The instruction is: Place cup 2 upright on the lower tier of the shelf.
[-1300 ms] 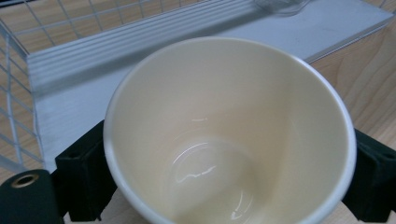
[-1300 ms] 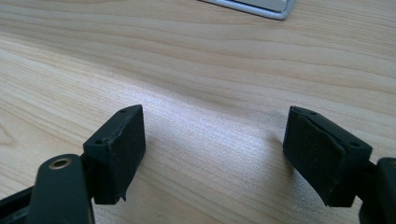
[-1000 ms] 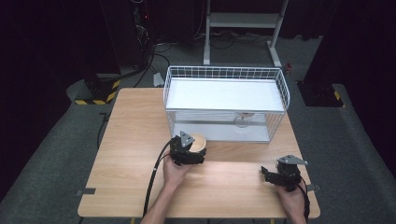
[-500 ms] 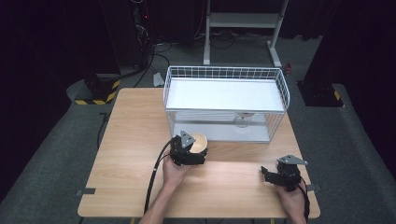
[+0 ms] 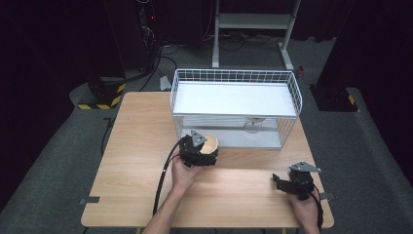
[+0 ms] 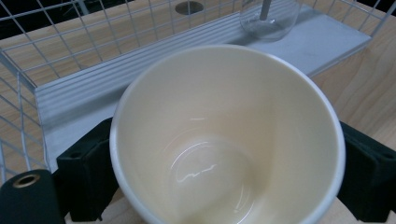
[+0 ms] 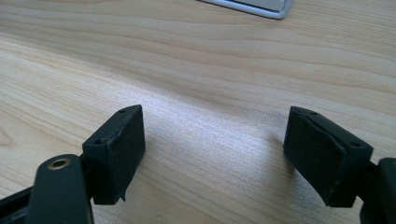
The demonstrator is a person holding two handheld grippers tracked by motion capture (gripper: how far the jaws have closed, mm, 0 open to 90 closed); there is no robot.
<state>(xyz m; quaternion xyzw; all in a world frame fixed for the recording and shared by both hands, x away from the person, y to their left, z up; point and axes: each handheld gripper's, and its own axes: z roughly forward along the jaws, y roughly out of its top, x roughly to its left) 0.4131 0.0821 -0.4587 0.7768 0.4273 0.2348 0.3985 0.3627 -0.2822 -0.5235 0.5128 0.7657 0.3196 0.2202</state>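
Down at the lower right of the high view, the right gripper (image 5: 281, 183) rests low over the bare table (image 5: 141, 146), held by a hand at the bottom edge. In the right gripper view its two black jaws stand spread wide apart with only wood grain between them.

Further up, just left of the frame's centre, the left gripper (image 5: 207, 157) is pinched on a cream cup (image 5: 209, 144). In the left gripper view the cup (image 6: 229, 135) takes up the middle of the frame, mouth open toward the camera and empty, with a black jaw pressed to its wall on either side.

Beyond the cup, in the upper centre of the high view, stands a white wire rack (image 5: 292, 90). Under its shelf, on the pale base plate, sits a clear glass (image 5: 252, 126), seen at the top of the left gripper view through the wire mesh.
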